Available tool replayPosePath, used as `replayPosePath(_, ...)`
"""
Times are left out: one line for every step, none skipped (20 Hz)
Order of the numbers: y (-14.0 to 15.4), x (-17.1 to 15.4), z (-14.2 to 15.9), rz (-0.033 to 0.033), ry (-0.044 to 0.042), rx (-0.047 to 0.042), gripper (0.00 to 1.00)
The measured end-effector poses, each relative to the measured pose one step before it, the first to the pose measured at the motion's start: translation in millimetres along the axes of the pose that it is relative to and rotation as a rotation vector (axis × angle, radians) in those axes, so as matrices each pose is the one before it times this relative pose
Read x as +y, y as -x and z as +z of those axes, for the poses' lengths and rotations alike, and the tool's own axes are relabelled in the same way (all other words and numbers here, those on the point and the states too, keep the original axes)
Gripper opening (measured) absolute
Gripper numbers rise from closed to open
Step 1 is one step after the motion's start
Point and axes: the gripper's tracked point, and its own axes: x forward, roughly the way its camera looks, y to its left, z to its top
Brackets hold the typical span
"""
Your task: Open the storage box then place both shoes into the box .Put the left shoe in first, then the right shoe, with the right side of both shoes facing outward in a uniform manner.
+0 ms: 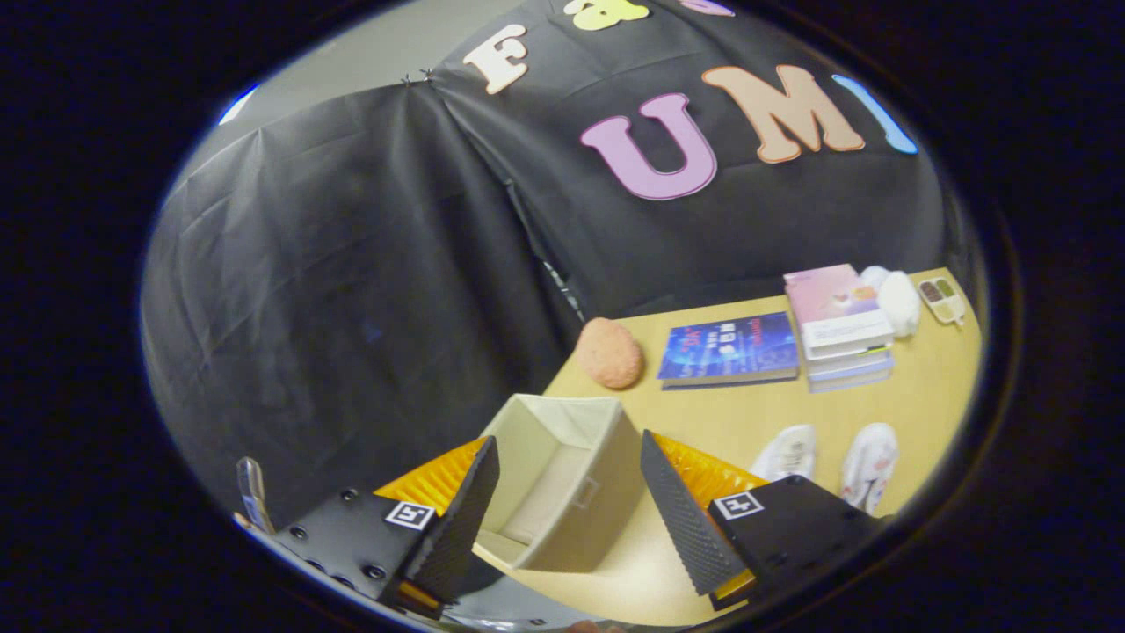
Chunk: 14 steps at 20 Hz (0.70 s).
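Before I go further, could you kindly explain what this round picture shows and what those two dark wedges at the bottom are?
The camera rides on hand-held tongs and looks forward along them. The dark wedges are the tongs' two fingers, standing apart and gripping nothing. Between and just ahead of them sits a beige storage box, open at the top, on a wooden table. Beyond the right finger lie two white shoes. Farther back are a pinkish round object, a blue book and a stack of books.
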Motion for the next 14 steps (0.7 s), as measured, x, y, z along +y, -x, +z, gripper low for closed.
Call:
replayPosePath(5.06,-17.3,-5.67,-0.04189,0.0171,0.00966,0.99)
replayPosePath(5.09,-17.08,-8.47,-0.04074,0.01283,0.01463,0.99)
replayPosePath(4.96,-15.06,-7.91,-0.03577,0.00332,0.01715,0.99)
replayPosePath(2.92,-11.41,-6.3,-0.02809,-0.00553,0.01465,0.99)
replayPosePath(1.84,-10.52,-6.89,-0.02426,-0.01144,0.0133,0.99)
replayPosePath(1.37,-11.5,-6.36,-0.02166,-0.01144,0.01736,0.99)
replayPosePath(1.61,-13.66,-8.61,-0.02454,-0.00508,0.01879,0.99)
replayPosePath(-2.14,-15.3,-9.39,-0.02876,0.00012,0.01966,0.99)
replayPosePath(-3.87,-14.41,-10.83,-0.02754,0.00395,0.02337,0.99)
replayPosePath(-3.79,-12.38,-10.76,-0.02229,0.00221,0.02683,0.99)
replayPosePath(-4.34,-8.96,-9.69,-0.01651,-0.0024,0.02851,1.0)
replayPosePath(-4.52,-7.75,-9.32,-0.01266,-0.00172,0.02166,1.0)
replayPosePath(-2.51,-5.62,-5.54,-0.01633,0.00374,0.01993,1.0)
replayPosePath(-5.99,-6.4,-7.9,-0.015,0.00977,0.02292,1.0)
